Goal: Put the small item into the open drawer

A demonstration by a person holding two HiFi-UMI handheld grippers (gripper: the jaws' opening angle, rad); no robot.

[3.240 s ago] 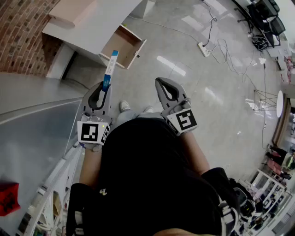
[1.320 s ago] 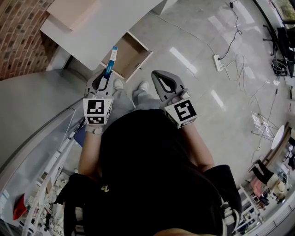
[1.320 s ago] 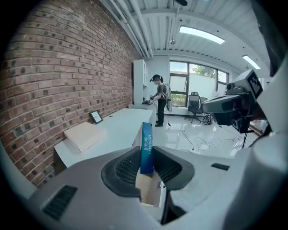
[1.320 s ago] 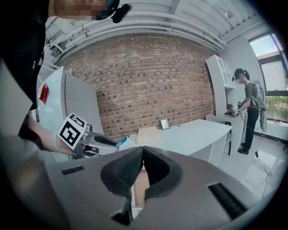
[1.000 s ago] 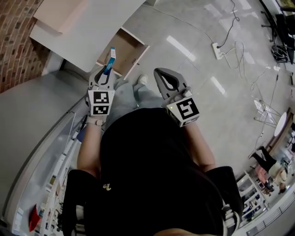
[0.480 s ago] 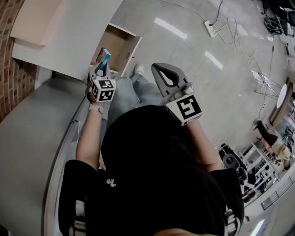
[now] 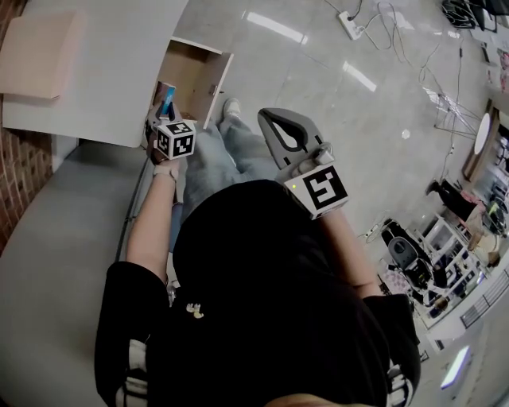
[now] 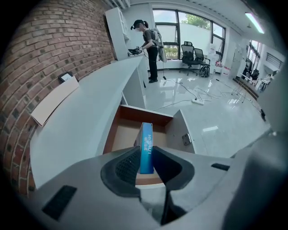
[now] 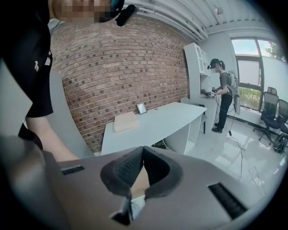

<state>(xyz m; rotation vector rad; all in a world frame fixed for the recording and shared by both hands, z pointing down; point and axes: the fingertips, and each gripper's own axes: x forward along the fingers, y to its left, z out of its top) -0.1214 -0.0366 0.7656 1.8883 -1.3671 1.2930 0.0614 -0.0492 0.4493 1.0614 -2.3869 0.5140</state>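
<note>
A slim blue box (image 8: 146, 143) stands on edge between the jaws of my left gripper (image 8: 145, 158), which is shut on it. In the head view the left gripper (image 7: 163, 113) holds the blue box (image 7: 165, 100) at the near edge of the open wooden drawer (image 7: 193, 70). From the left gripper view the drawer (image 8: 122, 136) lies straight ahead below the box, pulled out of a white desk (image 8: 81, 119). My right gripper (image 7: 270, 118) hangs over the person's legs, off to the right of the drawer. Its jaws (image 9: 142, 150) are shut with nothing in them.
A flat cardboard sheet (image 7: 36, 54) lies on the white desk (image 7: 103, 95). A brick wall (image 8: 40, 49) runs behind the desk. A power strip with cables (image 7: 350, 22) trails across the glossy floor. Another person (image 8: 148, 42) stands far along the counter, near office chairs (image 8: 193, 56).
The person has stepped up to the desk. My left gripper has carried the blue box forward to the drawer's near edge. The right gripper has stayed shut at the same height.
</note>
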